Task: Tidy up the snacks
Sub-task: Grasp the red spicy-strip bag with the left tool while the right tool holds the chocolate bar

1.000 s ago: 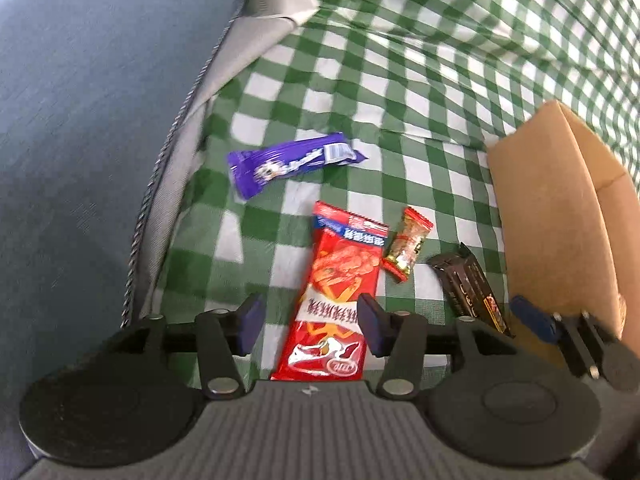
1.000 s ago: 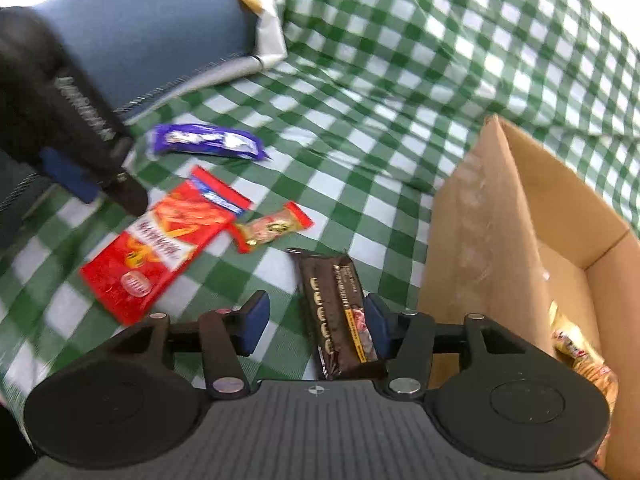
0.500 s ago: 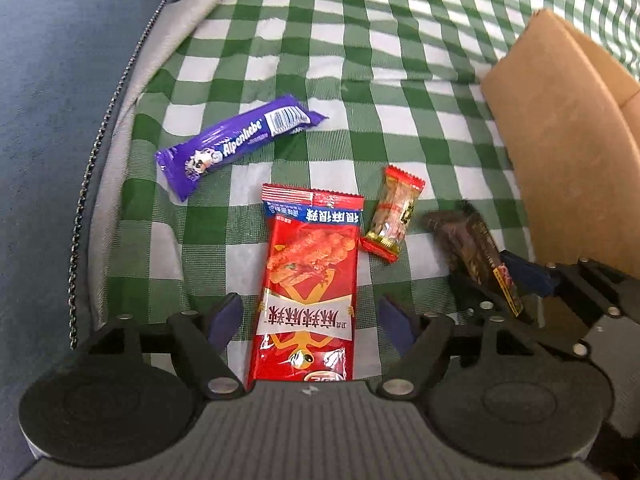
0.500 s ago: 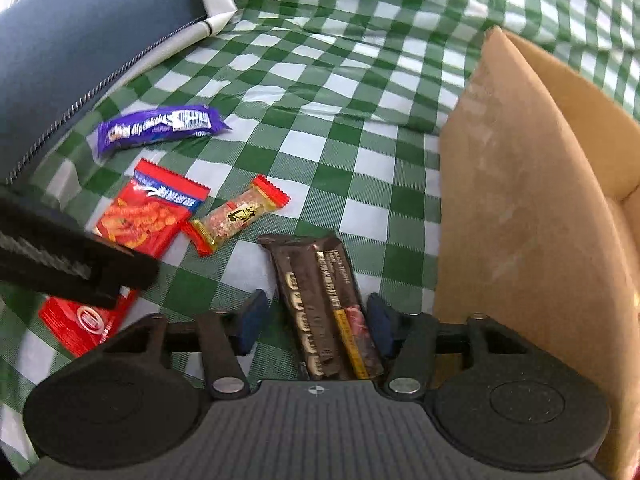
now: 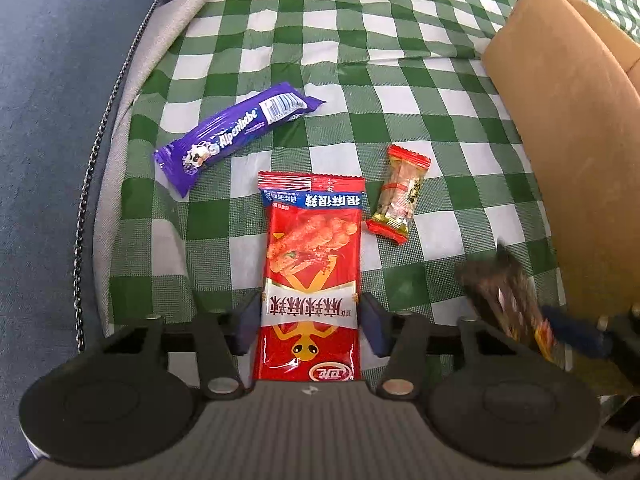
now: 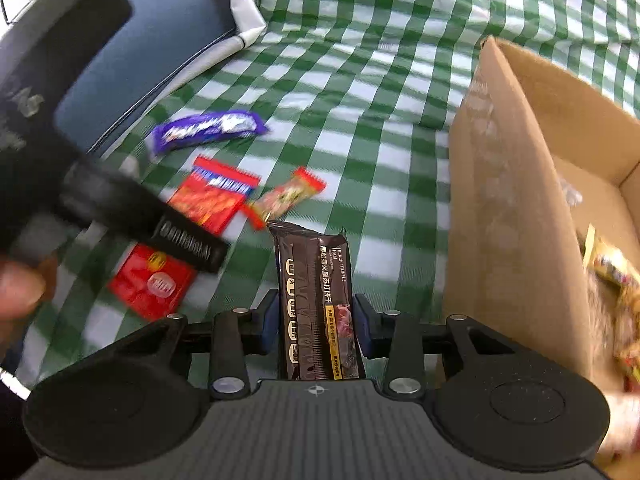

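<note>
A red snack packet lies flat on the green checked cloth. My left gripper straddles its near end and its jaws are closing; the pads sit right at the packet's edges without squeezing it. My right gripper has its jaws closing on a dark brown biscuit packet, pads pressing its sides, the packet raised off the cloth. That packet shows blurred in the left wrist view. A purple candy bar and a small red-ended sweet lie loose on the cloth.
An open cardboard box stands at the right with yellow snack packets inside. A blue cushion borders the cloth on the left. The left gripper's black body fills the right wrist view's left side.
The left gripper came down over the red packet, widened, then narrowed around it. The right gripper closed on the dark brown packet and lifted it off the cloth.
</note>
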Available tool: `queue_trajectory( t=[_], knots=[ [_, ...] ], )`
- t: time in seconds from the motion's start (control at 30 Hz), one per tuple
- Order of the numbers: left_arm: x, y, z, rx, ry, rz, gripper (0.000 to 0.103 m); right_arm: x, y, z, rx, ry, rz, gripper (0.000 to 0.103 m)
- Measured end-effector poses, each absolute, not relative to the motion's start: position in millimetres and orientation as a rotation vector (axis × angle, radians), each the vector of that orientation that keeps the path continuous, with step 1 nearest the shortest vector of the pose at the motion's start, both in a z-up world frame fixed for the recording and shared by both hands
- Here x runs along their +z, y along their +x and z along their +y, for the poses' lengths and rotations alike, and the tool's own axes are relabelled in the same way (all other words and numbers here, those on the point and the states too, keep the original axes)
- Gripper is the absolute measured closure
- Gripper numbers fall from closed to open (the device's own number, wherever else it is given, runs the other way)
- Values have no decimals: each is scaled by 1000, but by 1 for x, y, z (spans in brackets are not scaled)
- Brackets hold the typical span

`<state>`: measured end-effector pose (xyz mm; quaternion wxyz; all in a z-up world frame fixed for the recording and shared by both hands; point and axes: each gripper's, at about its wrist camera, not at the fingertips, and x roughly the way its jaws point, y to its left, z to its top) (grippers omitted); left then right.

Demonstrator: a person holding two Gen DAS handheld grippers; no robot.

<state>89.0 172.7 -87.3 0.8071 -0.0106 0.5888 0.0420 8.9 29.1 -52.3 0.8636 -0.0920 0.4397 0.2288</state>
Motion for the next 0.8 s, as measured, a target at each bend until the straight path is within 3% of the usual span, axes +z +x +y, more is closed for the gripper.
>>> queue_trajectory(
  t=[0.3,0.4,0.7,0.8],
  knots=[
    [-81,77,175,79,-38,1274,49,-69,-9,18,492,-162,1007,62],
    [-85,75,171,62,-14,1286,43,-74,-9,19,502,-179,1019,51],
    [-89,76,169,64,2,1296,42,-78,-9,18,513,-198,1017,51],
    [-91,78,167,64,3,1296,42,-78,-10,20,523,-215,1005,57]
  ],
)
